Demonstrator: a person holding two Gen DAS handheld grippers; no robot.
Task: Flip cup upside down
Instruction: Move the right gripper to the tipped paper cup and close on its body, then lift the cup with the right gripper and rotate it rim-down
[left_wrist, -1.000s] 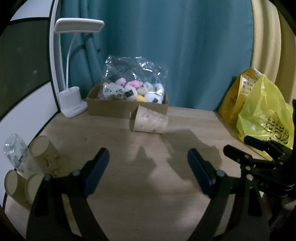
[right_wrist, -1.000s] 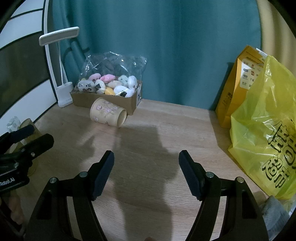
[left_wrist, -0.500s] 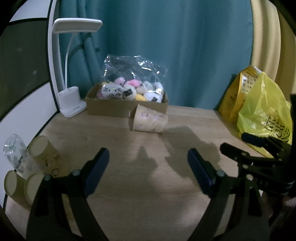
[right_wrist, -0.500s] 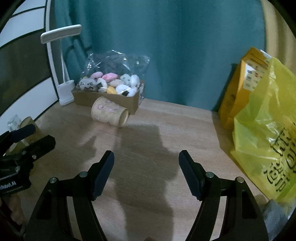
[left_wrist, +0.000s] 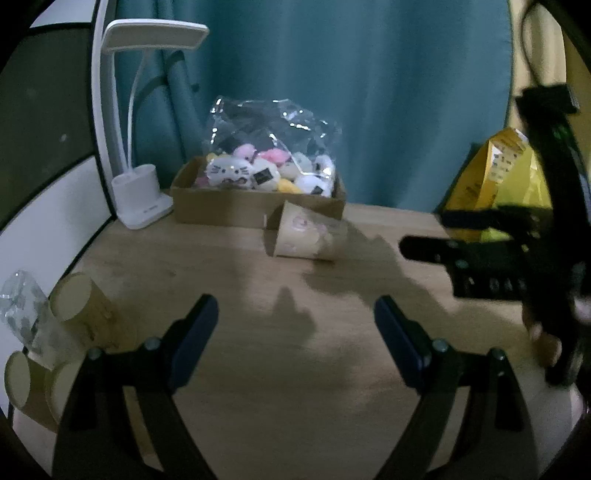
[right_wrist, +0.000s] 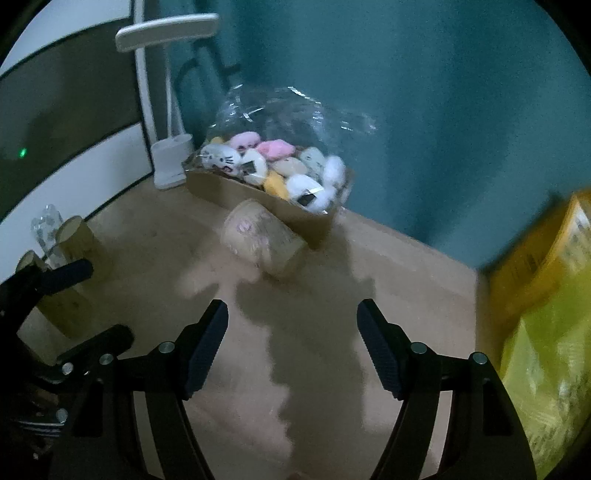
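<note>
Cup (right_wrist: 263, 239) lies on its side on the wooden table (left_wrist: 258, 369), just in front of the cardboard box (left_wrist: 255, 210) of plush toys, mouth facing left in the left wrist view. Nothing touches it yet.

Change vs 0.5 s ago: the right wrist view has rolled and pushed in, so the cup now sits bigger and closer to centre between the right gripper (right_wrist: 291, 343) fingers, with motion blur all over that frame. In the left wrist view the right tool now shows higher and further in from the right edge. The left gripper (left_wrist: 295, 332) view is basically unchanged, so it looks parked.

Both claws are spread wide, empty.

My read: right side is on approach, left is standing by. Flip not started.

Next it needs to straddle the cup wall and close. Risk: paper cup on its side can roll or crush. The spare cups (left_wrist: 74, 306) at left are well apart and not in play.
</note>
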